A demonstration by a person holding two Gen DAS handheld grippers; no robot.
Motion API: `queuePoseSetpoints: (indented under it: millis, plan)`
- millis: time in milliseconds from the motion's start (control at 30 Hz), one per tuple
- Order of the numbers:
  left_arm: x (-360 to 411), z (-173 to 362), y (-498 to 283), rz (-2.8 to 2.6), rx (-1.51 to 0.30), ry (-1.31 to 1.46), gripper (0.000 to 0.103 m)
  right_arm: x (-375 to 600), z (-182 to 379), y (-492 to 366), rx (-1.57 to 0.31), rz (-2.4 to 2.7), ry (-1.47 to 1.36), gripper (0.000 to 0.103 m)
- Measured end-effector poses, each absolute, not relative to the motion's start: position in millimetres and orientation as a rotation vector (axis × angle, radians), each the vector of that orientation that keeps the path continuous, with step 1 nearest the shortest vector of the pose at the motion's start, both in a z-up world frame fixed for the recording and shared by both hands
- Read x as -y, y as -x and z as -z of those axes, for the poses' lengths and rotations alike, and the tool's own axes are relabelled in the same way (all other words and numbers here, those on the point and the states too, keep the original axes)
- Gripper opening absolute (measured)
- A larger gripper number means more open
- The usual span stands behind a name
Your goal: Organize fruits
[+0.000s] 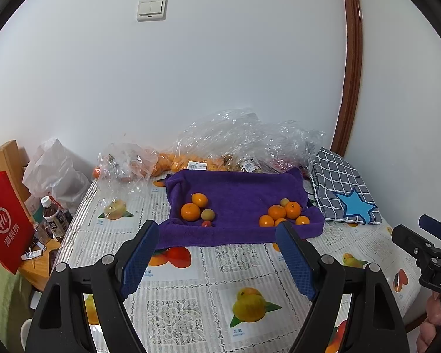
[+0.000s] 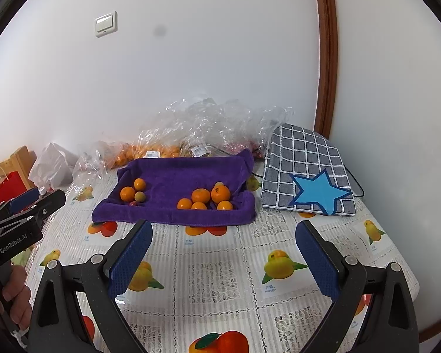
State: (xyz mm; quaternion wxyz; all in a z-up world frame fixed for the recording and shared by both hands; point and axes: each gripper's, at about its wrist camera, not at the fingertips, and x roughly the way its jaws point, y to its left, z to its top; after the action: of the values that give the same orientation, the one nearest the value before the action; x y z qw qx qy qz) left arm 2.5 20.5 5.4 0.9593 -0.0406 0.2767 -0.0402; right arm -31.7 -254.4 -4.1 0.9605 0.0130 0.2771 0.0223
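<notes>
A table [image 2: 220, 279] with a fruit-print cloth stands against a white wall. On it, a purple towel [image 1: 244, 194] holds 2 clusters of oranges [image 1: 279, 211]. Both the left gripper [image 1: 217, 232] and right gripper [image 2: 223, 232] hover nearby, spread wide, empty.

Plush purple towel [image 2: 185, 176], crinkly glossy bags [image 2: 208, 117]

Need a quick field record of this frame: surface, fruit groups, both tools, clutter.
surface: table with fruit-print cloth
sorting area: purple towel
left group: two oranges, one pale round fruit, one small red fruit
right group: about five oranges, one pale fruit behind
left tool: open, empty, short of the towel
right tool: open, empty, short of the towel
behind towel: plastic bags holding more fruit
right of towel: checked cloth with blue star
</notes>
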Motion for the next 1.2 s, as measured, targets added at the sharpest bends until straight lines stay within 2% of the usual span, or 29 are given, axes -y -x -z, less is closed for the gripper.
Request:
queuePoseSetpoints:
  millis: [1200]
  plan:
    - [-23.3,-4.6,-2.1,0.078,-0.555,0.091,0.081,254.7,-1.5,34.7,-0.542,-0.058,-0.024,0.097]
